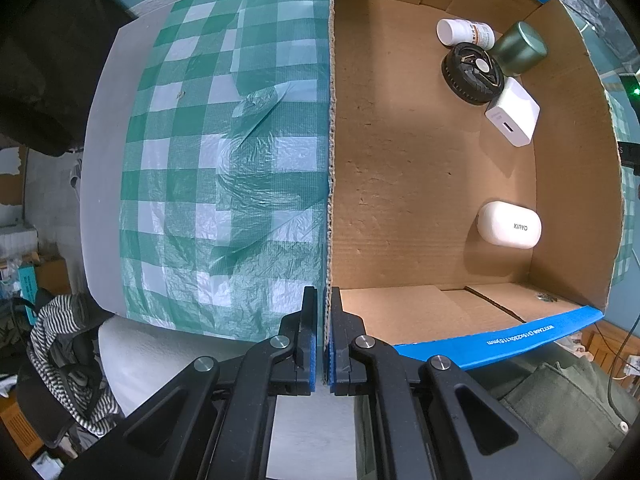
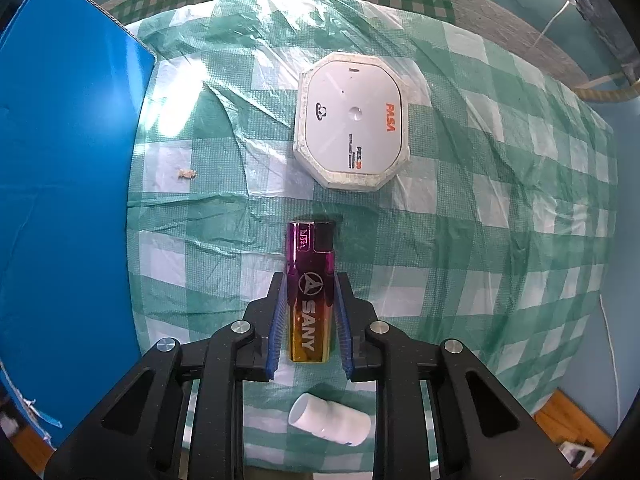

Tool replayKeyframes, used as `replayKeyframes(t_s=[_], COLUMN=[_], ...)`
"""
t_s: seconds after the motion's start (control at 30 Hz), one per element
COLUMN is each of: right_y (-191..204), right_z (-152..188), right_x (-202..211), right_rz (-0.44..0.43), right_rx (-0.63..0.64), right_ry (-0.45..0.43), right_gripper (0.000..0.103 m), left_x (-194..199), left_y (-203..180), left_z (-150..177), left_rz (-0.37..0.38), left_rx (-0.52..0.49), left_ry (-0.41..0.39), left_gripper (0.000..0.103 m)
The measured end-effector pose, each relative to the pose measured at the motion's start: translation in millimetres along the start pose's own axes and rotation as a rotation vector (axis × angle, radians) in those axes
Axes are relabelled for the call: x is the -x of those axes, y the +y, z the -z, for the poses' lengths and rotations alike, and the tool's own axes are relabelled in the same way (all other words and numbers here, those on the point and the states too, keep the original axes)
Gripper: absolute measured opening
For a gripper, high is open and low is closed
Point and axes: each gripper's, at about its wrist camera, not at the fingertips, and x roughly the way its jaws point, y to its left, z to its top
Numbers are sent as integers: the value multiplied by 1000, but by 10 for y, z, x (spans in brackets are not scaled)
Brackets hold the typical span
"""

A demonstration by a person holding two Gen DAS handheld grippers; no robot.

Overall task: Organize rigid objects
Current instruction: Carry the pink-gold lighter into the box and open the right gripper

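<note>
My left gripper [image 1: 323, 300] is shut on the left wall [image 1: 330, 160] of an open cardboard box [image 1: 400, 160]. The box holds a white pill bottle [image 1: 464, 32], a green cylinder [image 1: 520, 46], a black round part [image 1: 472, 74], a white charger [image 1: 514, 118] and a white oval case [image 1: 509, 224]. My right gripper [image 2: 310, 292] is shut on a purple-to-gold lighter [image 2: 311, 292], which points away from me above the checked cloth. A white octagonal plate [image 2: 352, 120] lies beyond it. A short white tube [image 2: 330, 424] lies below the gripper.
A green and white checked plastic cloth [image 1: 224, 160] covers the table. The box's blue outer wall [image 2: 68, 200] stands at the left of the right wrist view. A small scrap [image 2: 186, 174] lies on the cloth. Striped clothing [image 1: 68, 344] lies off the table's near left.
</note>
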Motion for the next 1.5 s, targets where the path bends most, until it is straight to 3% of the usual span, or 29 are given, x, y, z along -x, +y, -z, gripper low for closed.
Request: replayKeyframes(t_s=[0.67, 1.1, 1.5], right_y=[-41, 423, 1000], right_z=[178, 150, -5], right_x=[730, 1292, 1454], right_rz=[-15, -46, -78], right_rx=[161, 290, 400], right_ry=[-26, -96, -112], right_gripper=[22, 22, 22], left_x=[14, 32, 45], left_y=[-34, -38, -50], left_z=[-5, -10, 0], left_rz=[-1, 1, 0], left_rx=[-7, -9, -9], left_ry=[-3, -7, -11], left_gripper=[4, 4, 4])
